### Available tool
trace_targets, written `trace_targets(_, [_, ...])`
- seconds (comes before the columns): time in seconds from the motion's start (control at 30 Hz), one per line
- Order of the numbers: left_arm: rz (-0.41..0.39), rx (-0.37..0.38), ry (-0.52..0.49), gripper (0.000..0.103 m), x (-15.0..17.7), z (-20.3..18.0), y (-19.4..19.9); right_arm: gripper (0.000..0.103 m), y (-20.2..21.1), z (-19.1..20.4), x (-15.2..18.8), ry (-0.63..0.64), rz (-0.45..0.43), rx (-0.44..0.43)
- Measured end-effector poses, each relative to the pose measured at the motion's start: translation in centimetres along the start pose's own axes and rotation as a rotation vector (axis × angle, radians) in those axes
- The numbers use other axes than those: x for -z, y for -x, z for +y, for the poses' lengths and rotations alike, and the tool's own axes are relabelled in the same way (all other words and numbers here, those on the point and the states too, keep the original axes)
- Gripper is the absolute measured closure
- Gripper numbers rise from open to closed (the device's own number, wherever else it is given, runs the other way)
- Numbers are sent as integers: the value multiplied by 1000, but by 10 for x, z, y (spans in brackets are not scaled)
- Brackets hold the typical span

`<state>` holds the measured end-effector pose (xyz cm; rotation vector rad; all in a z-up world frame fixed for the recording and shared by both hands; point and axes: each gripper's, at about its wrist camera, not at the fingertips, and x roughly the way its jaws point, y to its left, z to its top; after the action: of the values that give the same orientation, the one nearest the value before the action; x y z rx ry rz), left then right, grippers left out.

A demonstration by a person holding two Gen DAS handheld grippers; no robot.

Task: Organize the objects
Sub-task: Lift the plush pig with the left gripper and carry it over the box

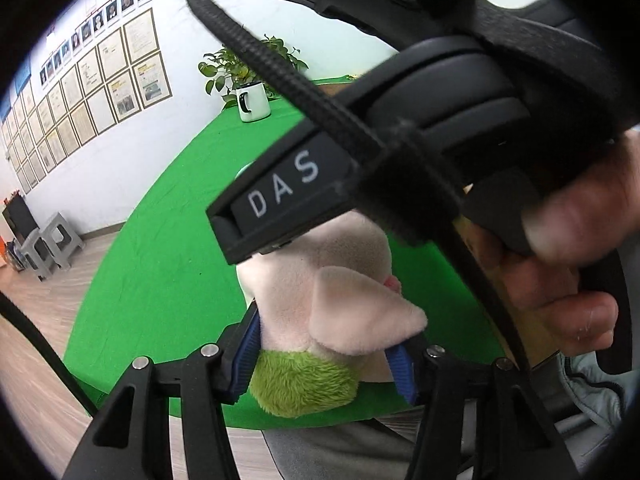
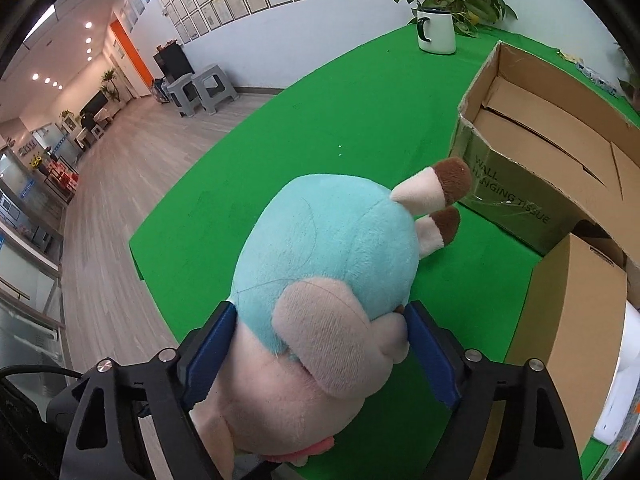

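While soft and light, needs a mid-body squeeze: blue-bodied pig plush (image 2: 320, 264) on green table (image 2: 360, 120), right gripper (image 2: 320, 344) jaws pinching its head, left gripper (image 1: 324, 356) jaws pinching green-trimmed plush (image 1: 320, 320).

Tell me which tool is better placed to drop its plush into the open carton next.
Right. Its tool brackets the blue plush with the open carton unobstructed just ahead. The left tool has its green plush, but the other device blocks its view.
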<state>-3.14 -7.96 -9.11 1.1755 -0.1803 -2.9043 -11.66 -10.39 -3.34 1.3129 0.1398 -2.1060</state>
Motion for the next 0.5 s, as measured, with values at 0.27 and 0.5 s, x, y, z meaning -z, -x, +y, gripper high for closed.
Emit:
trace_targets(0.27, [-56, -91, -51, 52, -24, -16, -1, 38, 5, -19, 2, 20, -52, -56])
trace_targets(0.5, [-163, -161, -102, 53, -71, -27, 6, 41, 52, -27, -14, 45, -217, -102])
